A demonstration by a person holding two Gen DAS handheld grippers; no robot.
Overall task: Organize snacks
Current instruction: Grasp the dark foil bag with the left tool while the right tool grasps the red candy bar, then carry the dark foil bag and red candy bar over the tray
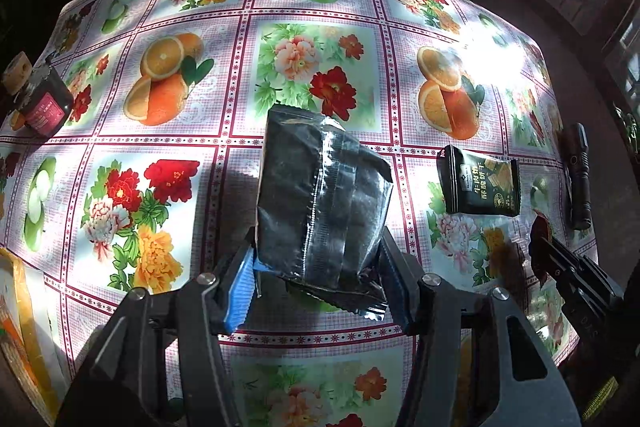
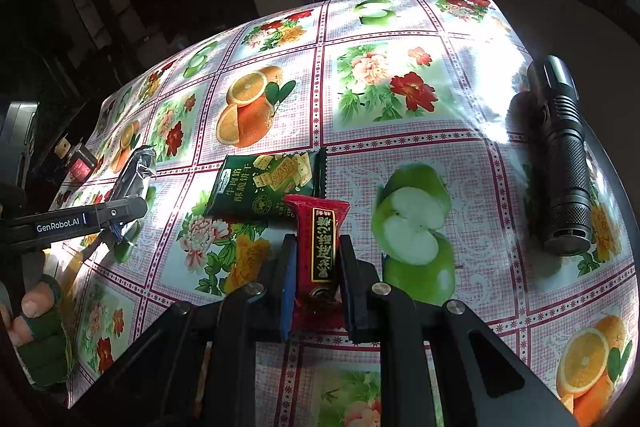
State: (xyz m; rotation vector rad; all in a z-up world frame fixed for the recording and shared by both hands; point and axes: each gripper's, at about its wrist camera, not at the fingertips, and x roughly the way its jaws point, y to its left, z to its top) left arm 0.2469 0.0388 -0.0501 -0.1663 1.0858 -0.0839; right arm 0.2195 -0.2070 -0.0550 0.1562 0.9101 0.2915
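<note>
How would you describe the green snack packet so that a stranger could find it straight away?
Start at the fruit-and-flower tablecloth. Near its middle, left of the black flashlight, a flat packet lies face up. The green snack packet shows square crackers, unlike the red bar next to it.

Table (image 1: 248,7): we see every item resting on or held over its cloth.
Centre: we find the foil pouch (image 1: 320,195) between the left gripper (image 1: 316,283) fingers.
Right of it: the biscuit packet (image 1: 478,185) lies flat; beyond that, near the right edge, the torch (image 1: 576,179).
Near the packet: the wrapped bar (image 2: 320,247) sits in the right gripper (image 2: 316,267), just in front of the packet.
Far left edge: the small jar (image 1: 44,103).
Near-left corner: the box (image 1: 24,327).
</note>
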